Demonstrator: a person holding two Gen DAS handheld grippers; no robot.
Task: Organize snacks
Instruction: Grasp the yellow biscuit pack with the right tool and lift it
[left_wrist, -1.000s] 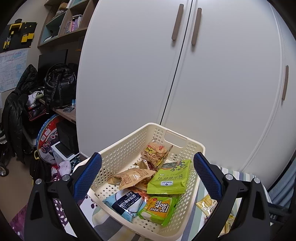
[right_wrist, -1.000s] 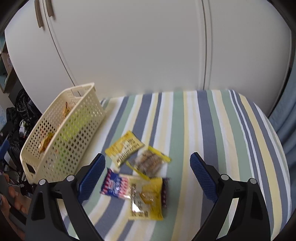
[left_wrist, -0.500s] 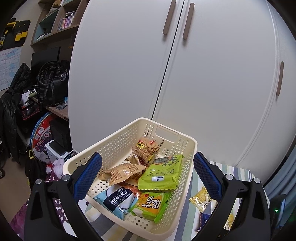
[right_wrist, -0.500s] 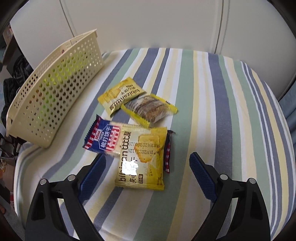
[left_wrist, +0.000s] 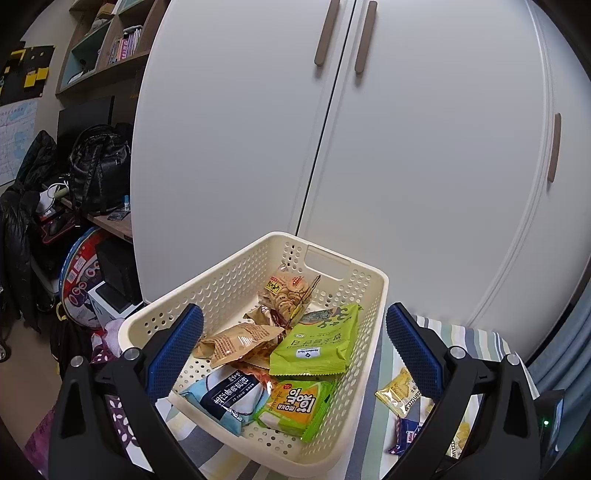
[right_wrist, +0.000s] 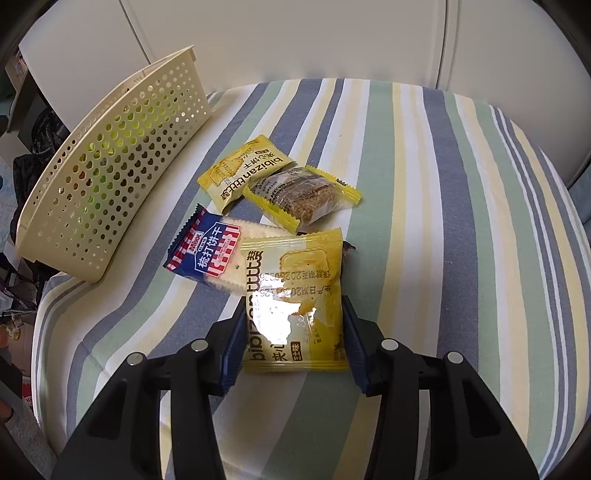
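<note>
A cream perforated basket (left_wrist: 380, 291) holds several snack packets, among them a green one (left_wrist: 317, 343) and a blue one (left_wrist: 229, 398). My left gripper (left_wrist: 295, 347) hangs open just above the basket's near end, holding nothing. On the striped bed sheet (right_wrist: 424, 184) beside the basket (right_wrist: 110, 155) lie a small yellow biscuit packet (right_wrist: 243, 173), a clear oat bar (right_wrist: 303, 195) and a blue-and-red cracker packet (right_wrist: 210, 254). My right gripper (right_wrist: 293, 332) is shut on the large yellow cracker packet (right_wrist: 291, 291), one jaw on each side edge. A dark wrapper (right_wrist: 346, 247) peeks out from under it.
White wardrobe doors (left_wrist: 424, 166) rise right behind the bed. Left of the basket, off the bed, are a black bag (left_wrist: 98, 166), shelves and floor clutter. The sheet to the right of the packets is bare, and its edge drops off at the near left.
My right gripper has come down and forward onto the large yellow packet, and its jaws have narrowed from wide open to its sides. The left gripper has shifted slightly over the basket.
</note>
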